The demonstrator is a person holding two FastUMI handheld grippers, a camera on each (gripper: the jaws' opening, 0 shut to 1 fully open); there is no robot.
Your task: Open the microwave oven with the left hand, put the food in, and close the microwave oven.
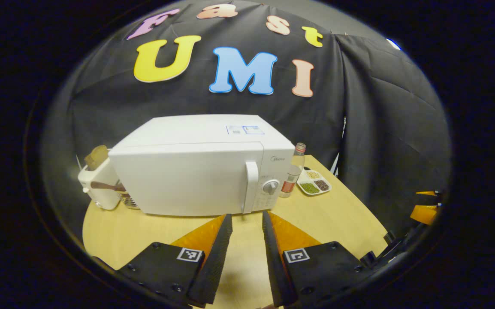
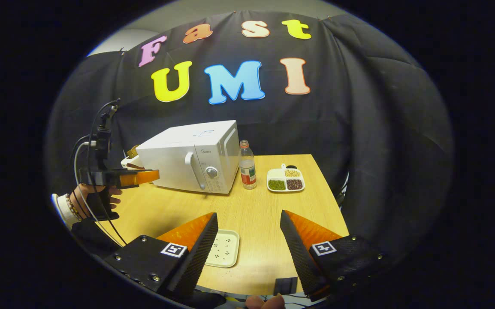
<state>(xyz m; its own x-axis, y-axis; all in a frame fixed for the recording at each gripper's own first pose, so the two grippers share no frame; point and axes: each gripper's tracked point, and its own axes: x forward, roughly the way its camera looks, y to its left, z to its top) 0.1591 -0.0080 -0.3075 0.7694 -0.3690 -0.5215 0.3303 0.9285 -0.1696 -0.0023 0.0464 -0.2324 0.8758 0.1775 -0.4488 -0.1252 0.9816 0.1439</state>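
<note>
Left claw [image 1: 247, 221] spread, near microwave [image 1: 196, 171] handle [image 1: 251, 186]; right claw [image 2: 247, 223] spread, empty. Risk: off-centre approach could've missed handle, nudged bottle [image 1: 294, 174].

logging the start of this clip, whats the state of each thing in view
microwave oven: door shut, handle untouched
left gripper: jaws open, empty, facing the door handle
right gripper: jaws open, empty, above the table
small square plate: flat on the table, near the right gripper
bottle: upright, capped, beside the microwave oven
divided dish: flat, three compartments filled
toaster: slice standing up in it
</note>
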